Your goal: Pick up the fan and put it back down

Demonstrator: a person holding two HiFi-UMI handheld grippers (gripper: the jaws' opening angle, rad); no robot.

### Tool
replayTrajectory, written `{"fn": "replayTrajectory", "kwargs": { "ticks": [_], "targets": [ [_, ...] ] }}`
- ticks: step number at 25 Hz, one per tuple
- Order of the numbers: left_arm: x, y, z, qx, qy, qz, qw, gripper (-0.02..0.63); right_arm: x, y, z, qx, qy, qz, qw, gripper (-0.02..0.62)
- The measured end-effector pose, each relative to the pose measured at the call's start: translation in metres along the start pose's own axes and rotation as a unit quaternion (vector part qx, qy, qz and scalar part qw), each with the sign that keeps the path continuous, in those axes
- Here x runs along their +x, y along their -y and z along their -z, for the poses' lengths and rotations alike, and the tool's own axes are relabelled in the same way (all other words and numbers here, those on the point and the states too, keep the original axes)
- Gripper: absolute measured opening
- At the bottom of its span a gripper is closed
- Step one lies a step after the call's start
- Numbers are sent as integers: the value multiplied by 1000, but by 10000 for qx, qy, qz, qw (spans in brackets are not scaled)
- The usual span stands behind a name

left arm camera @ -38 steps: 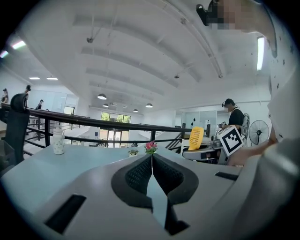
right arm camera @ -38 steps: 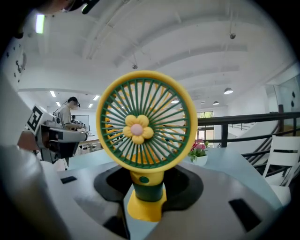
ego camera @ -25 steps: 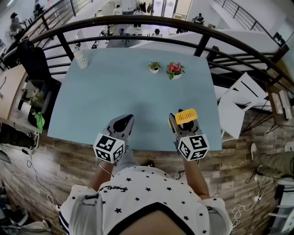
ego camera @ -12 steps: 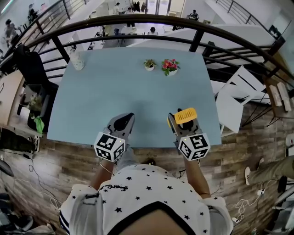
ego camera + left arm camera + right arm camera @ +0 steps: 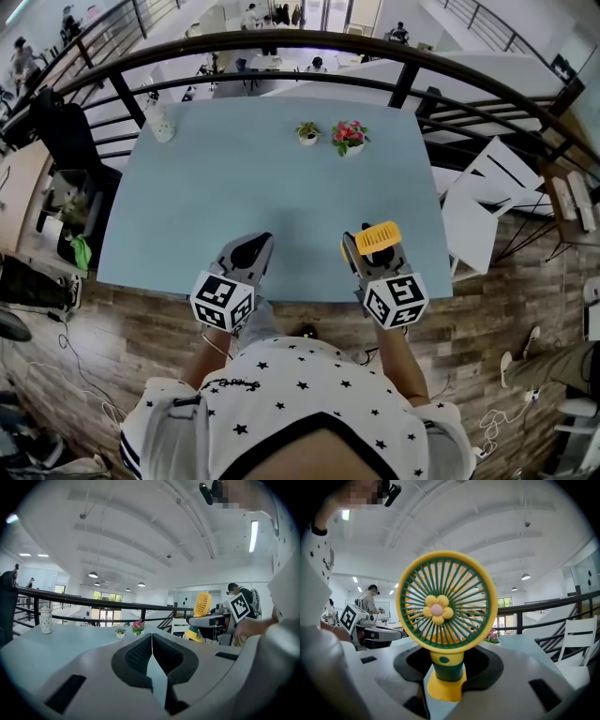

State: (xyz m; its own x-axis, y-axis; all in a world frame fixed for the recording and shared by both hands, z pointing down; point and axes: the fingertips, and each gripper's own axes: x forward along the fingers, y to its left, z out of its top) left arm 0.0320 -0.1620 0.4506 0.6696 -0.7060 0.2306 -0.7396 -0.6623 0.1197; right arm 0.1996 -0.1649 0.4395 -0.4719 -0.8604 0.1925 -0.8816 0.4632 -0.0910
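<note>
My right gripper (image 5: 370,246) is shut on a small yellow and green fan (image 5: 380,237) and holds it upright over the front right part of the light blue table (image 5: 234,187). In the right gripper view the fan (image 5: 446,606) faces the camera with a flower at its hub, and the pads (image 5: 485,665) clamp its green stem just above the yellow base. My left gripper (image 5: 258,241) hovers near the table's front edge, shut and holding nothing. From the left gripper view the fan (image 5: 202,604) shows off to the right.
Two small potted plants (image 5: 307,134) (image 5: 349,138) stand at the table's far edge, and a white bottle (image 5: 161,122) stands at its far left corner. A dark railing (image 5: 403,80) curves behind the table. White folded chairs (image 5: 487,216) lean to the right.
</note>
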Motion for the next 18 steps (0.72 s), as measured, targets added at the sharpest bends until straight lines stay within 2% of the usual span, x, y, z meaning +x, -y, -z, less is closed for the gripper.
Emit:
{"fn": "replayTrajectory", "kwargs": {
  "ticks": [18],
  "targets": [
    [-7, -3, 1, -8, 44, -6, 10000, 29, 3, -6, 3, -9, -2, -31, 10000, 170]
  ]
}}
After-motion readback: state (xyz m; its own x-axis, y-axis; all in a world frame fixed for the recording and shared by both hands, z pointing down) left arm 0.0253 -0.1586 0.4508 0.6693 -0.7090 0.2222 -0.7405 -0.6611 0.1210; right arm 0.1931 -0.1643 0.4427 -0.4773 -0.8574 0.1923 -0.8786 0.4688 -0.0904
